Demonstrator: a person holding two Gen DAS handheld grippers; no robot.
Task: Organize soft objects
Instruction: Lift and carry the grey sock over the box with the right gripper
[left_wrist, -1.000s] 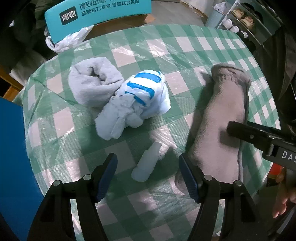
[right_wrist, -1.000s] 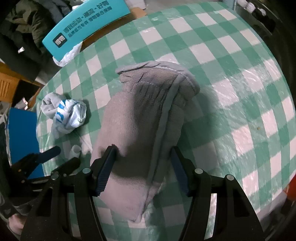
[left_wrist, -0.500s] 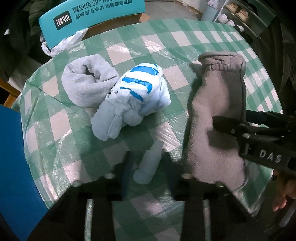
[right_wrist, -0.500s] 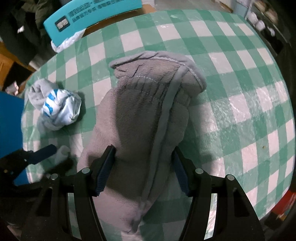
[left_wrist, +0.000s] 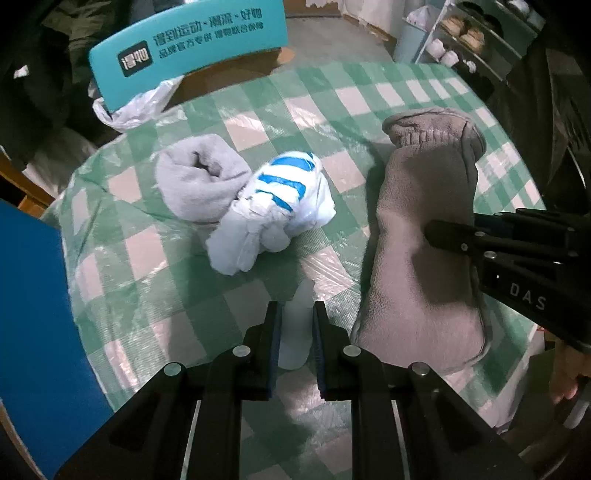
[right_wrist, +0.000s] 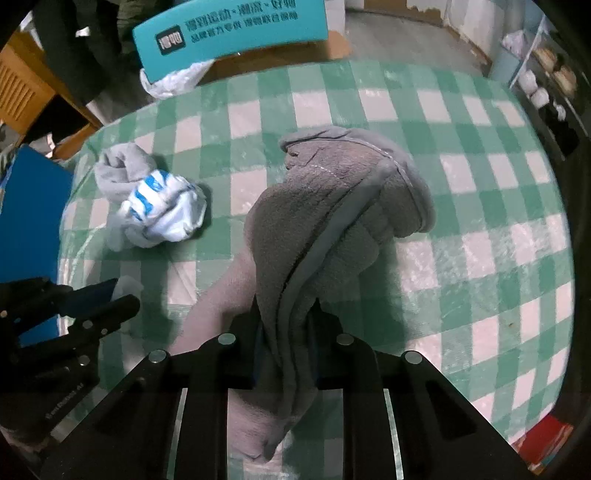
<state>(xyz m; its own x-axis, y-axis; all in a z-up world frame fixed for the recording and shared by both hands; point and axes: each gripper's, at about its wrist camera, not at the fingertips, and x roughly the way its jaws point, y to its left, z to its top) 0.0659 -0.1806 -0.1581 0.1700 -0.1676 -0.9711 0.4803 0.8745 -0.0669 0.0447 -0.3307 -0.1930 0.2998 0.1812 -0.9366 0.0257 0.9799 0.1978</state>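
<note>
A long grey fleece piece (left_wrist: 421, 236) lies on the green checked table (left_wrist: 332, 92); it also fills the middle of the right wrist view (right_wrist: 332, 221). My right gripper (right_wrist: 284, 314) is shut on its near part, bunching the fabric. My left gripper (left_wrist: 295, 314) is shut on a small pale translucent bottle (left_wrist: 295, 332) lying on the table. A rolled grey sock (left_wrist: 199, 177) and a white bundle with blue stripes (left_wrist: 280, 206) lie together at the far left, and show in the right wrist view (right_wrist: 162, 210).
A teal chair back with white lettering (left_wrist: 188, 48) stands beyond the table, with a white plastic bag (left_wrist: 136, 107) under it. A blue panel (left_wrist: 33, 314) stands at the left edge. Shelves with shoes (left_wrist: 465, 33) are at the far right.
Both grippers were open a second ago. The left one has closed on the small bottle. The right one has closed on the grey fleece and gathered it up.
</note>
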